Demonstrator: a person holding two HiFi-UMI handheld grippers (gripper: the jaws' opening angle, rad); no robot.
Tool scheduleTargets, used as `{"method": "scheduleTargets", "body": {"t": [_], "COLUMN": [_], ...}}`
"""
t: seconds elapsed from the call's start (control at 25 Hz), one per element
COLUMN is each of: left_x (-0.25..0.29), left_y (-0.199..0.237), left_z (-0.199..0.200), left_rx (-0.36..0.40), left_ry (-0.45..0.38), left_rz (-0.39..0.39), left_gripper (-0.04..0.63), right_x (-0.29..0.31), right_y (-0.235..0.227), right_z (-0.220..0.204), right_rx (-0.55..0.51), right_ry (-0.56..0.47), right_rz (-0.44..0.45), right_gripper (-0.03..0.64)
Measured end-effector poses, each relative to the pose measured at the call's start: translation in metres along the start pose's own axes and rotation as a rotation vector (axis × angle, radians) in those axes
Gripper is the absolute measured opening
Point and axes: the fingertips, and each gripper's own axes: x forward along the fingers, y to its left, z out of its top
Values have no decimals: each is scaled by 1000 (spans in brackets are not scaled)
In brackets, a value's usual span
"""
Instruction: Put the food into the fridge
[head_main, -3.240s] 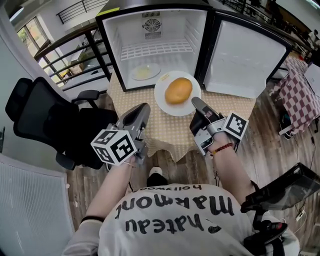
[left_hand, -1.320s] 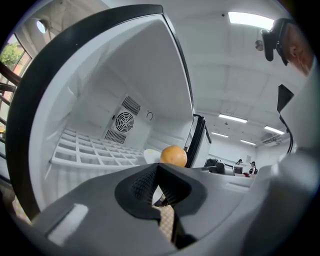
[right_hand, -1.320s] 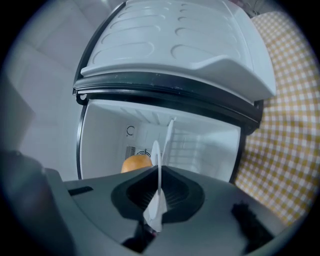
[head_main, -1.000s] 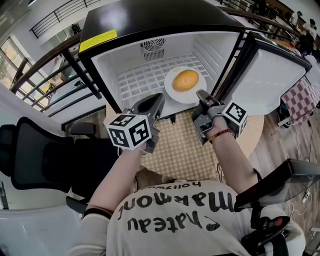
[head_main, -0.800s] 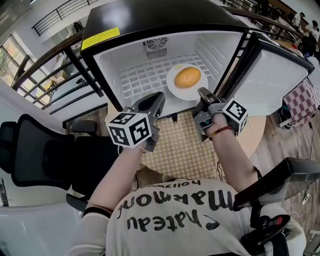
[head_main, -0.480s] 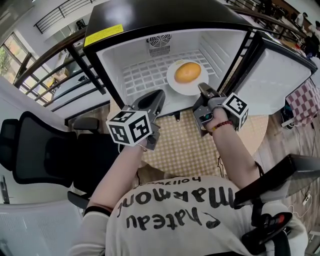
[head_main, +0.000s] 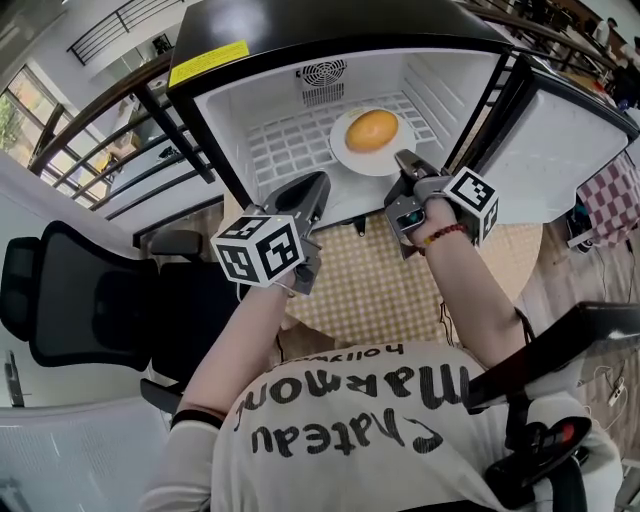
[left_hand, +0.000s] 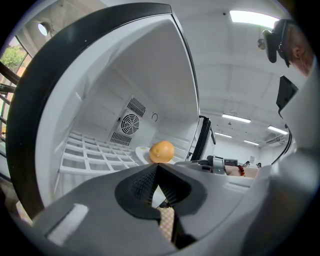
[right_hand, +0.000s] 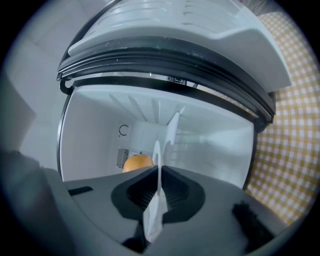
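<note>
A white plate (head_main: 346, 152) with an orange-brown bun (head_main: 371, 130) hangs inside the open fridge (head_main: 225, 130), just above its white wire shelf (head_main: 285, 150). My right gripper (head_main: 404, 160) is shut on the plate's near right rim. In the right gripper view the plate (right_hand: 170, 131) runs edge-on between the pads of the right gripper (right_hand: 158, 172), with the bun (right_hand: 137, 161) behind. My left gripper (head_main: 318, 181) is shut and holds nothing, at the fridge's front edge left of the plate. The left gripper view shows the left gripper (left_hand: 156, 167) pointing at the bun (left_hand: 161, 151).
The fridge door (head_main: 545, 140) stands open to the right, close to my right hand. A fan vent (head_main: 322, 75) sits in the back wall. Below the fridge is a table with a checked cloth (head_main: 380, 290). A black office chair (head_main: 80, 300) stands at the left.
The right gripper has carried the plate with the bun deeper into the fridge, over the shelf. A few seconds earlier the plate stood on the table. The left gripper has barely moved.
</note>
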Motion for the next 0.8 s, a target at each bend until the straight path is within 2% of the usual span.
{"method": "scheduleTargets", "body": {"t": [0.28,0.8], "left_x": [-1,-7], "left_y": [1,4], "left_z": [3,1], "left_rx": [0,0], "left_ry": [-5,-2], "left_rz": [0,9], "left_gripper": [5,5], "right_x": [5,15], "right_y": [3,11], "right_z": [1,1], "right_rx": [-41,-197], "right_ry": [-1,-2], "right_rz": [-33,-71], "right_gripper": [23,25]}}
